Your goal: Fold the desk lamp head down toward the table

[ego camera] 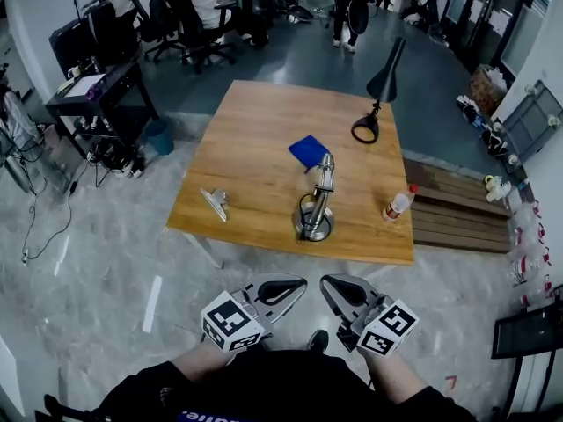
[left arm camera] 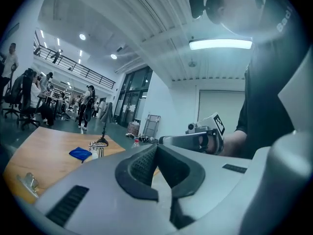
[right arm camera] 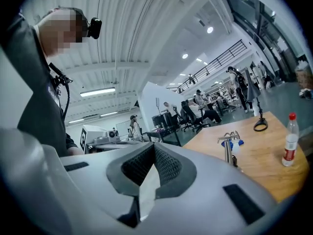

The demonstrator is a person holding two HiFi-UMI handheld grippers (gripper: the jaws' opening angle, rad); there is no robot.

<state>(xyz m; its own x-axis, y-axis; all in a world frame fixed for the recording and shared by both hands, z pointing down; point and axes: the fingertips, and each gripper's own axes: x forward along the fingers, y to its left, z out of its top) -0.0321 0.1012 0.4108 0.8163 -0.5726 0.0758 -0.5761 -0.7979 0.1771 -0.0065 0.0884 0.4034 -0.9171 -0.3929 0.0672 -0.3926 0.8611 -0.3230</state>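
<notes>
A black desk lamp (ego camera: 385, 79) stands at the far right of the wooden table (ego camera: 255, 139), its cone shade raised above a ring base (ego camera: 365, 128). Nearer the front stands a silver lamp (ego camera: 317, 202) on a round base, its arm bent low. Both grippers are held close to my body, off the table's front edge. My left gripper (ego camera: 299, 284) and right gripper (ego camera: 327, 283) are shut with nothing in them. In the left gripper view the left gripper's (left arm camera: 157, 148) pads meet. The right gripper (right arm camera: 154, 146) looks the same in its own view.
A blue cloth (ego camera: 309, 151) lies behind the silver lamp. A red-capped bottle (ego camera: 398, 203) stands at the table's front right, and a metal clip (ego camera: 215, 202) lies front left. A wooden bench (ego camera: 457, 209) flanks the table's right side. People and office chairs are far behind.
</notes>
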